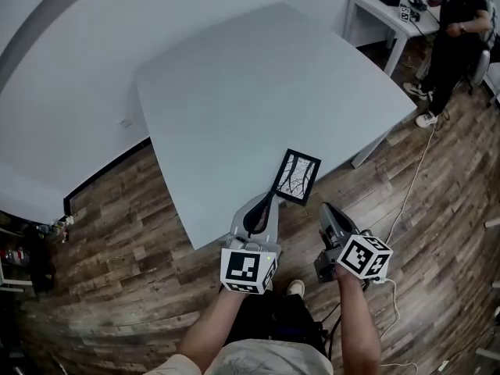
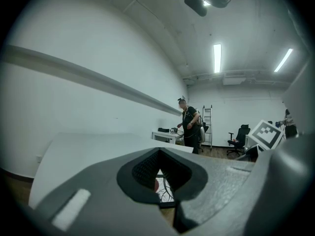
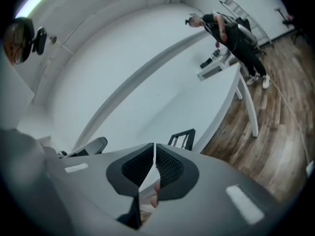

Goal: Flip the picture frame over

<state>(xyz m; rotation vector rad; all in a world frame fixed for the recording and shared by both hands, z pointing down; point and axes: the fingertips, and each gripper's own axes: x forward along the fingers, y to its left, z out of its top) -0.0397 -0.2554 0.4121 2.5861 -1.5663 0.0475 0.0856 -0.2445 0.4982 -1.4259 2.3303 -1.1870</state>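
Note:
The picture frame (image 1: pixel 297 176) is black with a branch drawing facing up. It lies flat at the near edge of the pale grey table (image 1: pixel 258 84). My left gripper (image 1: pixel 269 199) is shut, and its tips sit right at the frame's near corner. I cannot tell whether they touch it. In the left gripper view, the drawing (image 2: pixel 165 190) shows through the gap under the closed jaws (image 2: pixel 158 154). My right gripper (image 1: pixel 324 209) is shut and empty. It hangs off the table edge, just right of the frame (image 3: pixel 183 138).
Wood floor surrounds the table on the near and right sides. A person (image 1: pixel 457 30) stands at a white desk (image 1: pixel 383 10) at the far right. A white cable (image 1: pixel 414 178) runs across the floor. A ladder and an office chair stand far behind.

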